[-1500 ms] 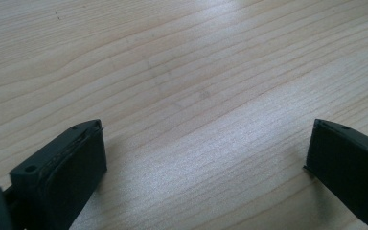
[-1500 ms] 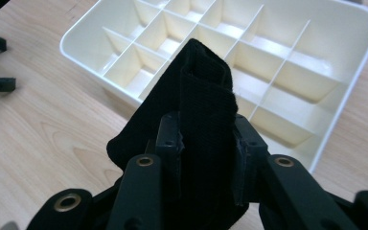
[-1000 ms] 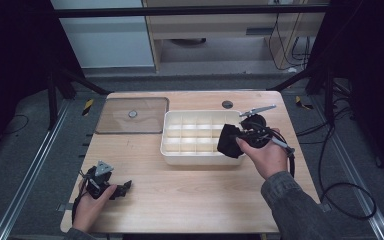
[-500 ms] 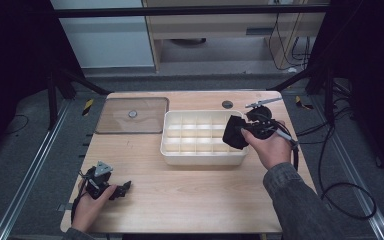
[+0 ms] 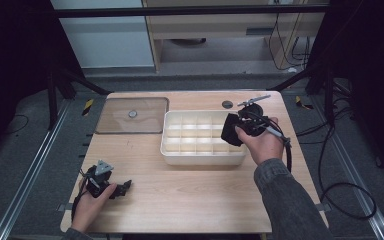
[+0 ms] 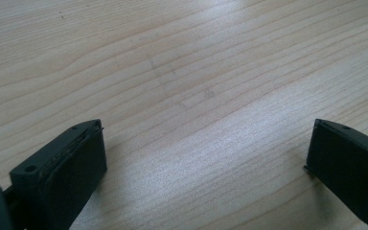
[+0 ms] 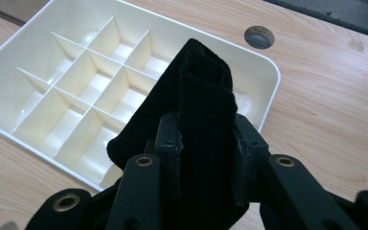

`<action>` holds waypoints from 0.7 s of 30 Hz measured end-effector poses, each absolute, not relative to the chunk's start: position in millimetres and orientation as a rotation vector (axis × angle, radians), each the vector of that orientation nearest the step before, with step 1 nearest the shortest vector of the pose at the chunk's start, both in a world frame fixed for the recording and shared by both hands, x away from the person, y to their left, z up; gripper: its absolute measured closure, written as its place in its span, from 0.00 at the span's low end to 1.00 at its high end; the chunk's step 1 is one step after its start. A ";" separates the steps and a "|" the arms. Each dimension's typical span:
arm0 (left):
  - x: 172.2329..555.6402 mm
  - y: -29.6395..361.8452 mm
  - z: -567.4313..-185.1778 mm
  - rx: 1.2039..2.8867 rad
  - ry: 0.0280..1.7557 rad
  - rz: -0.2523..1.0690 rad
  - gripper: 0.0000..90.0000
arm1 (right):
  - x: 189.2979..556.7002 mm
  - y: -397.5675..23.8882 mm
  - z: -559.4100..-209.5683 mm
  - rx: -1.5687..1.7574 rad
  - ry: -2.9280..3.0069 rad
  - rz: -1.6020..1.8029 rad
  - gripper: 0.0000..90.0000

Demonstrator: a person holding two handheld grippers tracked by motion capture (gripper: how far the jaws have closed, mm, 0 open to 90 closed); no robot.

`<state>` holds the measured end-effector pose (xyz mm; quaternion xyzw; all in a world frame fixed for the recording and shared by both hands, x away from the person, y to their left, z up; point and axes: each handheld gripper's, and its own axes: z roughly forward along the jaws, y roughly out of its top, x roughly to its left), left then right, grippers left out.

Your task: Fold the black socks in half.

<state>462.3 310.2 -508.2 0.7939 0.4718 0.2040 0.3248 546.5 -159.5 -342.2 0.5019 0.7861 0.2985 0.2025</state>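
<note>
My right gripper [image 5: 237, 128] is shut on a folded black cloth [image 5: 228, 131], which hangs over the right end of a white divided tray [image 5: 200, 159]. In the right gripper view the cloth [image 7: 201, 86] stands pinched between the two pads of the right gripper [image 7: 206, 139], above the tray's [image 7: 268, 91] right-hand compartments. All the compartments I can see are bare. My left gripper [image 5: 122, 187] rests low on the wooden table [image 5: 190, 200] at the front left. In the left gripper view this left gripper [image 6: 206, 153] is open over bare wood.
A clear flat lid [image 5: 132, 115] with a round knob lies at the back left of the table. A round cable hole [image 5: 227, 104] sits behind the tray. The right gripper's cable trails off the table's right edge. Dark floor and metal rails surround the table.
The right hand has carried the black cloth a little toward the far side of the tray. The left hand and its gripper have stayed put.
</note>
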 end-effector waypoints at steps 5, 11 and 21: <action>462.0 309.7 -508.5 2.076 1.242 0.540 0.00 | 549.7 -160.9 -345.0 1.401 2.182 0.820 0.77; 463.0 309.1 -508.3 2.079 1.249 0.543 0.00 | 546.9 -167.5 -345.2 1.409 2.169 0.848 0.77; 463.4 309.1 -508.2 2.079 1.248 0.545 0.00 | 544.1 -179.8 -347.1 1.447 2.144 0.859 0.77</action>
